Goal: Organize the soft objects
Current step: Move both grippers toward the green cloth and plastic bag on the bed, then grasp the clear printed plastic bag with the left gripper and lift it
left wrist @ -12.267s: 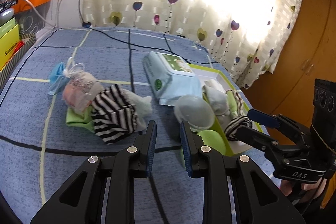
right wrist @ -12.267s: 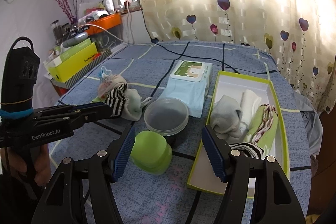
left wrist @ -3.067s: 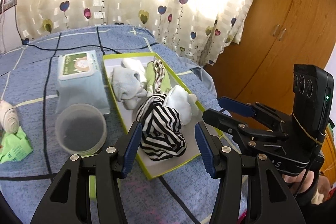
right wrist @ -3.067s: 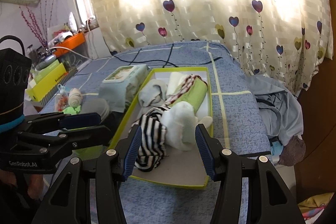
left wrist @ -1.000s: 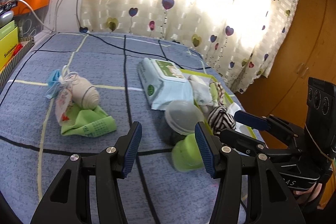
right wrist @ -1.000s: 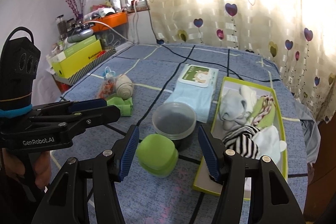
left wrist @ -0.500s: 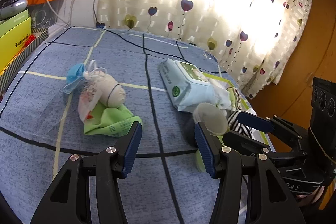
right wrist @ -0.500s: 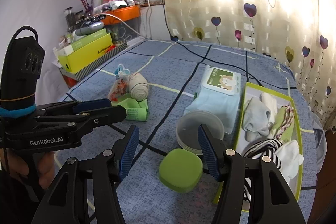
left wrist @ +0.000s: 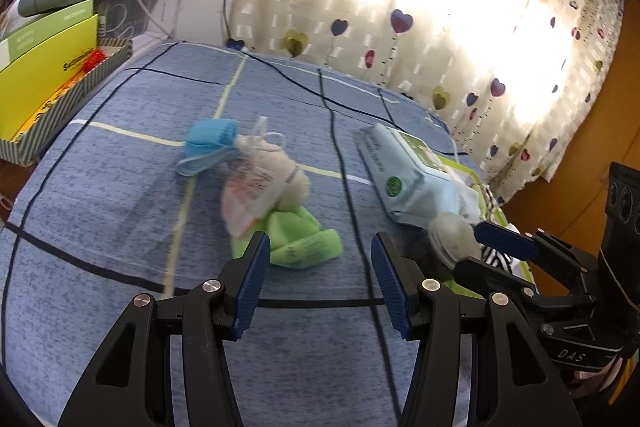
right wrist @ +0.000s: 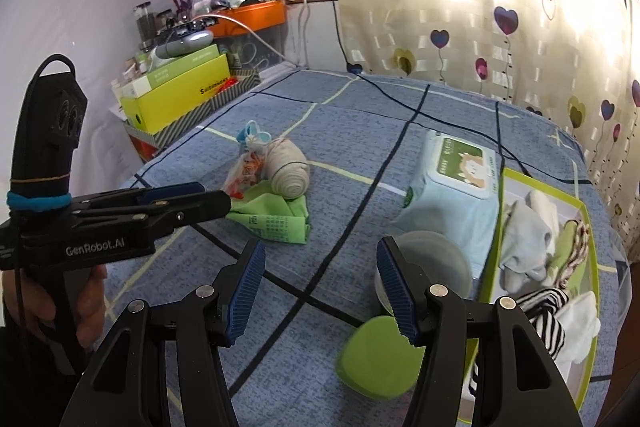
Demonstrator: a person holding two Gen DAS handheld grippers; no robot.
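Observation:
A rolled beige sock lies on a green cloth on the blue bedspread, beside a clear plastic bag. My left gripper is open and empty, just short of the green cloth; it also shows in the right wrist view. My right gripper is open and empty above the bedspread. A green-rimmed white box at the right holds several socks, one of them striped.
A wet-wipes pack, a clear round container and a green lid lie between the cloth pile and the box. A blue mask lies behind the sock. Yellow boxes stand at the bed's left edge.
Both grippers have swung left toward the cloth pile, away from the box. The striped socks that lay on the pile 12 s ago now lie in the box.

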